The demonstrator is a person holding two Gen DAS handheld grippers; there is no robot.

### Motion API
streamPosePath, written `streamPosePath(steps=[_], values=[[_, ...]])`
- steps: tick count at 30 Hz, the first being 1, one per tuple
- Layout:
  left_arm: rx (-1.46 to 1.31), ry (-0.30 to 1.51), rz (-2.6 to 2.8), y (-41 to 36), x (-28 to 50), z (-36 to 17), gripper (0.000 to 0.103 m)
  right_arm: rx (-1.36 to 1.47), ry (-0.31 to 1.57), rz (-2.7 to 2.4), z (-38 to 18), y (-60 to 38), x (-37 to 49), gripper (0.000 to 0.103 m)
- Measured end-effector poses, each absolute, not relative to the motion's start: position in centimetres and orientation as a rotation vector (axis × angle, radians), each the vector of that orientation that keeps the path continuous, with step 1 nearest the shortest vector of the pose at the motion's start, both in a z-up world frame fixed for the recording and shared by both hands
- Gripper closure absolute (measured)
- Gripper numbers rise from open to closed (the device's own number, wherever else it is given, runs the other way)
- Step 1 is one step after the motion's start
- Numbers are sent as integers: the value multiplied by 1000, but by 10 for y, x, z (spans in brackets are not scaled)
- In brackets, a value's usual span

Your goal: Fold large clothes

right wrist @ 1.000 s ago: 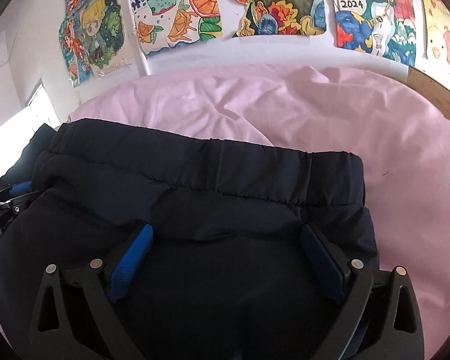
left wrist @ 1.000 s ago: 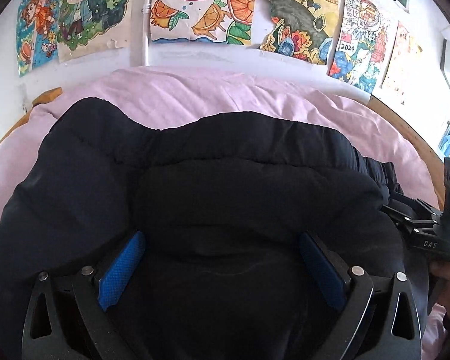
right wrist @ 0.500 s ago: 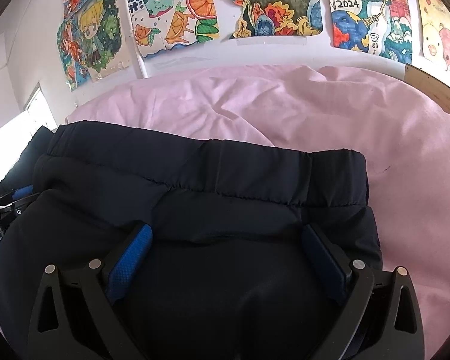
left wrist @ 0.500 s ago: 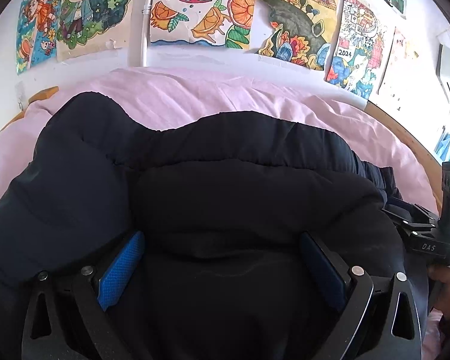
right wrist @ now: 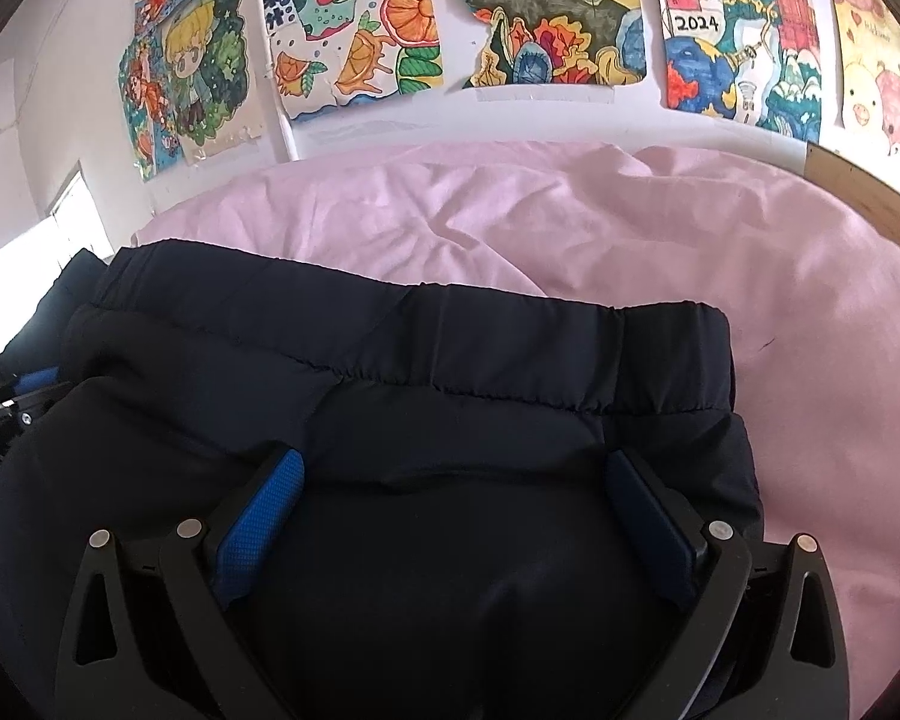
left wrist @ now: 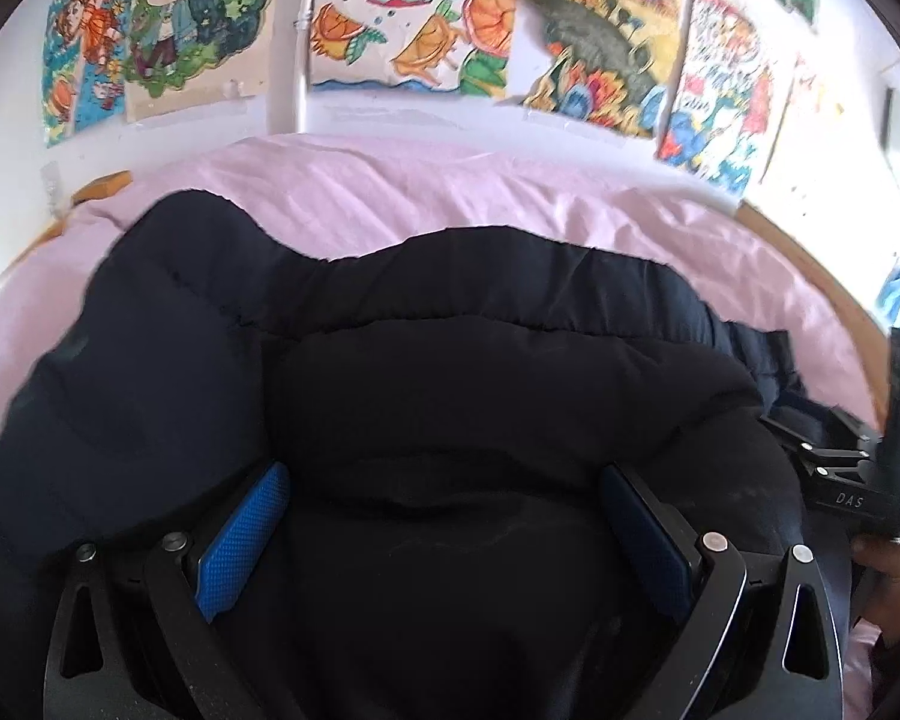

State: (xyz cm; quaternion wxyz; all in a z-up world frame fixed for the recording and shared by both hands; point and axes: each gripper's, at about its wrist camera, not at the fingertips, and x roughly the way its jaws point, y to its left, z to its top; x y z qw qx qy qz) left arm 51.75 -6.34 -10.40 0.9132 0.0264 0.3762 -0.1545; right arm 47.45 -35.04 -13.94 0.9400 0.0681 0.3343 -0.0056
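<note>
A dark navy padded garment (left wrist: 450,372) lies folded on a pink bedsheet (left wrist: 450,192); its elastic hem band shows in the right wrist view (right wrist: 510,360). My left gripper (left wrist: 444,516) is wide open, its blue pads on either side of a bulge of the garment. My right gripper (right wrist: 450,510) is also wide open over the garment near its right end. The right gripper's body (left wrist: 858,480) shows at the right edge of the left wrist view. The left gripper (right wrist: 12,408) shows at the left edge of the right wrist view.
Colourful drawings (right wrist: 540,18) hang on the white wall behind the bed. A wooden bed frame edge (right wrist: 870,198) runs along the right side. The pink sheet (right wrist: 780,330) spreads right of and beyond the garment.
Both grippers have edged slightly forward over the garment; the garment's far edge sits a little lower in view. Jaws stay wide open.
</note>
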Motion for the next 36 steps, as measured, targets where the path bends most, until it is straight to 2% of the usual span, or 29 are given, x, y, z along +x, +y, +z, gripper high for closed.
streamPosePath(steps=[8,14,20,23,29,36], values=[[175,843,-190,-76,480,-58,0,91,717,-39,-124,-347,472,2],[405,775,-3,-80,446,-20,0,189,685,24,-86,-366,449,2],[354,818,-26,-44,442,-12,0,256,616,92,-49,-409,422,2],[299,883,-34,-13,456,-30,0,346,662,142,-62,-439,419,2],[363,972,-107,15,472,-59,0,545,763,220,-114,-468,430,2],[-60,1137,-149,80,501,-87,0,627,932,304,-175,-444,458,2]])
